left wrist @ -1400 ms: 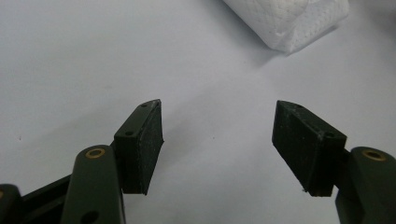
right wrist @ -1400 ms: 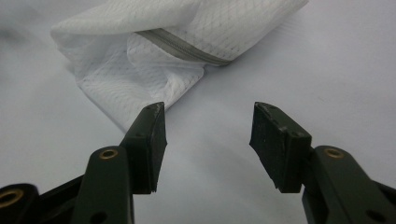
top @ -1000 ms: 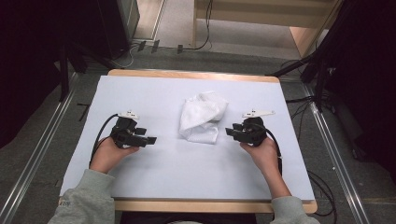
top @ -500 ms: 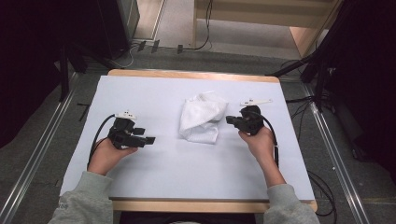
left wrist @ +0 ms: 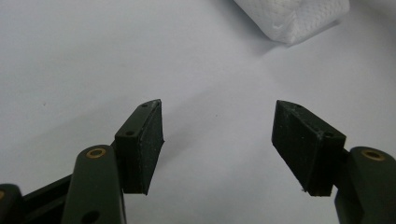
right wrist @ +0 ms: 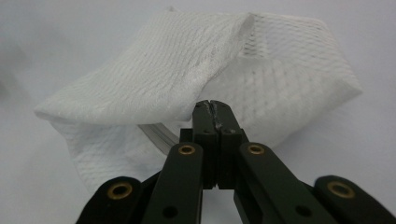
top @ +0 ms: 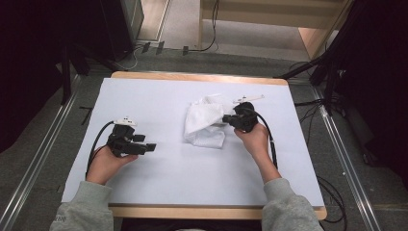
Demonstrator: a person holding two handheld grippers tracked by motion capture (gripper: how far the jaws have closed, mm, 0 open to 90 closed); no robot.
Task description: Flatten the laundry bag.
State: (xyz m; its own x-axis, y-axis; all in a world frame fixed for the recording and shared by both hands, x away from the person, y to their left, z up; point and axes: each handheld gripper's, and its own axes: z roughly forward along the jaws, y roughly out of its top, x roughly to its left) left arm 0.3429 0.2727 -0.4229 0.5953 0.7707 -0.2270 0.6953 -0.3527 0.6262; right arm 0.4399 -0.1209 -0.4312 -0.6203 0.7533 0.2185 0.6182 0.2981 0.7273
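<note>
From the high view, the white mesh bag (top: 207,121) lies crumpled mid-bench (top: 159,91), so you've only just begun: your right claw (top: 226,119) is at its edge and has just been closing, your left claw (top: 150,147) rests well apart. In the left gripper view, that claw (left wrist: 218,140) gapes wide on nothing, the bag's corner (left wrist: 299,18) far ahead. In the right gripper view, your claw (right wrist: 212,105) is clamped tight at the bag's (right wrist: 187,79) edge, though I can't tell whether fabric is pinched.

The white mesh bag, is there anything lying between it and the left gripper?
Nothing visible does. The left gripper sits open on the bare table, and only plain white surface runs between it and the mesh bag. The right gripper is shut at the bag's far edge.
</note>
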